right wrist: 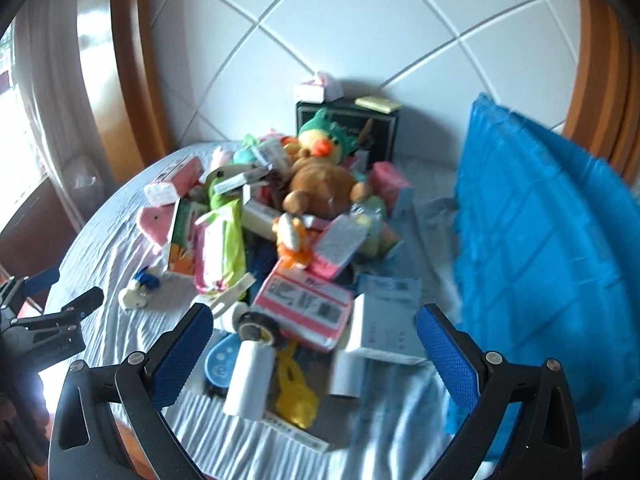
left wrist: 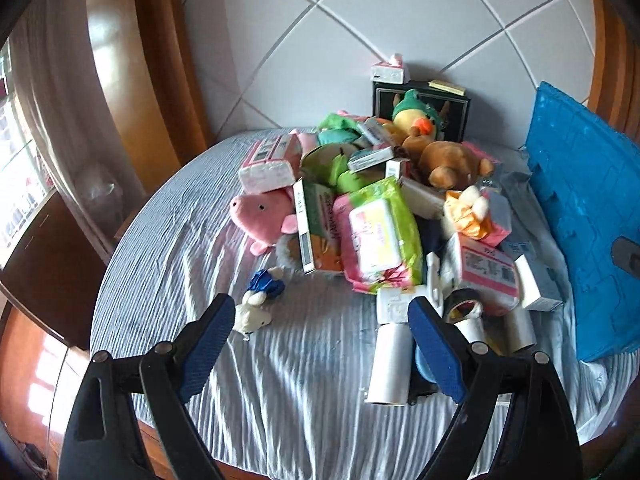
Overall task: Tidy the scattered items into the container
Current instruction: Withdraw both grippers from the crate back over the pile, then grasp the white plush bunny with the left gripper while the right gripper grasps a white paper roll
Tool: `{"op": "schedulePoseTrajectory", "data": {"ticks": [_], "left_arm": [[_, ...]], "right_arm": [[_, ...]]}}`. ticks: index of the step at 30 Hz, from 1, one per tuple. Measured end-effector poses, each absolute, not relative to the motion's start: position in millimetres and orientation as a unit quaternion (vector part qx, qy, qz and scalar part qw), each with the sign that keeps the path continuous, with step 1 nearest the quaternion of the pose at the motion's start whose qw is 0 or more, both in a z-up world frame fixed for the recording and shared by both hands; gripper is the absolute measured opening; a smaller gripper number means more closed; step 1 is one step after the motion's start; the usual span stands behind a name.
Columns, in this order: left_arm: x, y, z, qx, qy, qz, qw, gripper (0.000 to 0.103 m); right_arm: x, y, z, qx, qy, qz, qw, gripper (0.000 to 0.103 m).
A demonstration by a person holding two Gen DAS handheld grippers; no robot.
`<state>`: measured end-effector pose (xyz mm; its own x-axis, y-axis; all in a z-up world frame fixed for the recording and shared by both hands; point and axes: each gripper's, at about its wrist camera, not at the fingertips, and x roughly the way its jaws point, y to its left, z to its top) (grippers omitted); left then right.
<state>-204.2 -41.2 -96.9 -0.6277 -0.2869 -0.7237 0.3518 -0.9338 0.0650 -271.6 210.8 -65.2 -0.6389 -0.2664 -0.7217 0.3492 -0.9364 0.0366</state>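
Observation:
A heap of scattered items lies on the striped bedsheet [left wrist: 304, 380]. It includes a pink pig plush [left wrist: 262, 216], a green wipes pack [left wrist: 380, 236], a brown bear plush [left wrist: 448, 160], a duck plush [left wrist: 416, 116], tissue packs and white rolls [left wrist: 390, 364]. The blue container [left wrist: 580, 220] stands on edge at the right. My left gripper [left wrist: 320, 312] is open over bare sheet, beside a small white plush [left wrist: 256, 312]. My right gripper [right wrist: 314, 314] is open above the heap's near end, over a pink pack [right wrist: 304, 304] and a white roll [right wrist: 248, 376]. The blue container [right wrist: 540, 248] stands right of it.
A black box [left wrist: 420, 100] with a small tissue box [left wrist: 388, 70] on top stands against the white padded headboard [left wrist: 360, 20]. Wooden frame and a curtain [left wrist: 52, 100] border the left. The left gripper [right wrist: 68, 292] shows at the left edge of the right wrist view.

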Motion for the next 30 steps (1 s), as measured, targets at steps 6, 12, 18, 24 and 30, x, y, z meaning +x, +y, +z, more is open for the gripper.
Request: {"op": "schedulePoseTrajectory", "data": {"ticks": [6, 12, 18, 24, 30], "left_arm": [[-188.3, -88.8, -150.0, 0.418, 0.090, -0.874, 0.228, 0.089], [-184.4, -117.2, -184.0, 0.444, 0.107, -0.856, 0.243, 0.089], [-204.6, -139.4, -200.4, 0.462, 0.084, -0.857, 0.213, 0.089], [-228.7, -175.5, -218.3, 0.474, 0.061, -0.865, 0.151, 0.089], [-251.8, -189.7, -234.1, 0.488, 0.025, -0.869, 0.073, 0.089]], "right_arm": [[-291.8, 202.0, -119.7, 0.427, 0.026, -0.883, 0.194, 0.103], [-302.2, 196.9, -171.1, 0.486, 0.007, -0.853, 0.190, 0.103], [-298.1, 183.0, -183.6, 0.494, -0.002, -0.855, 0.155, 0.103], [-283.5, 147.6, -182.7, 0.485, -0.031, -0.869, 0.091, 0.103], [-258.3, 98.6, -186.9, 0.479, -0.052, -0.875, 0.053, 0.103]]}}
